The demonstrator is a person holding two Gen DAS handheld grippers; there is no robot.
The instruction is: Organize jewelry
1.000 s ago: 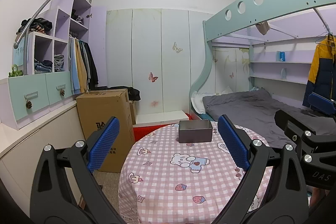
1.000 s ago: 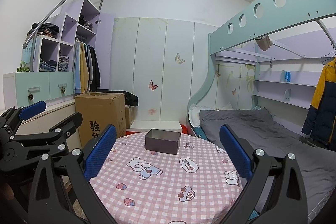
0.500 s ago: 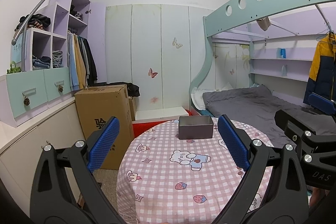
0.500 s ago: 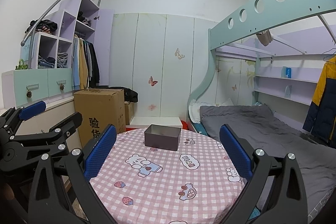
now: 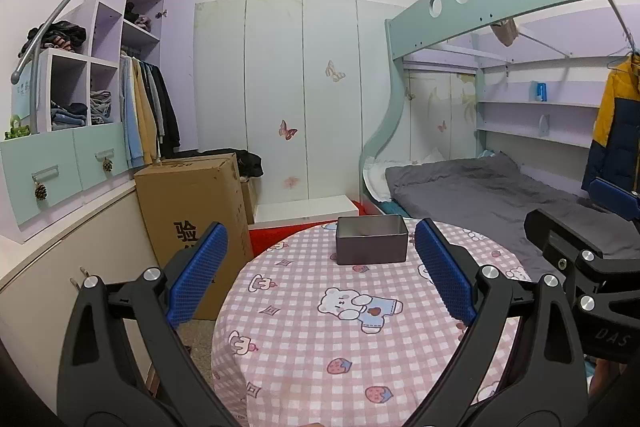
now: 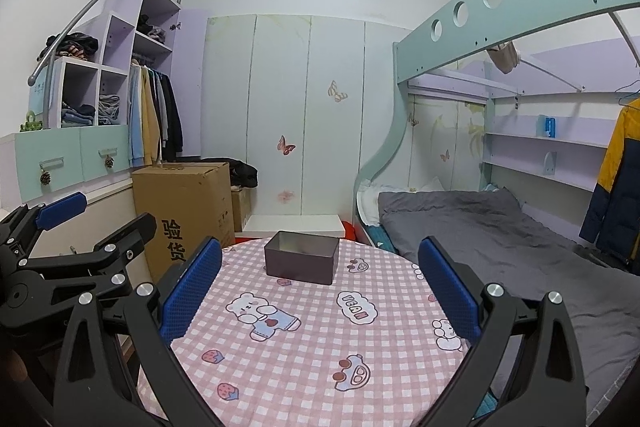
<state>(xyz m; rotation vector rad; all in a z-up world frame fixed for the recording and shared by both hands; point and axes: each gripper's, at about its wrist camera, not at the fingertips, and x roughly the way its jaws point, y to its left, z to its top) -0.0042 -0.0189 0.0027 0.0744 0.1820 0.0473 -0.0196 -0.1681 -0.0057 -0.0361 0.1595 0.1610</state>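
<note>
A dark grey open metal box (image 5: pixel 371 239) stands at the far side of a round table with a pink checked cloth (image 5: pixel 312 339); it also shows in the right wrist view (image 6: pixel 302 257). No jewelry is visible. My left gripper (image 5: pixel 320 269) is open and empty, held above the near part of the table, short of the box. My right gripper (image 6: pixel 320 285) is open and empty, beside the left one; it appears at the right edge of the left wrist view (image 5: pixel 592 259). The left gripper appears at the left edge of the right wrist view (image 6: pixel 60 255).
A cardboard box (image 5: pixel 192 203) stands left of the table, beside a white cabinet (image 5: pixel 52 251) and a wardrobe with hanging clothes (image 5: pixel 144 111). A bunk bed with a grey blanket (image 5: pixel 492 195) lies to the right. A yellow and navy jacket (image 5: pixel 616 123) hangs at far right.
Both views have tilted slightly: the table and box sit a little lower in the frames and more ceiling shows. Both grippers stay open and empty.
</note>
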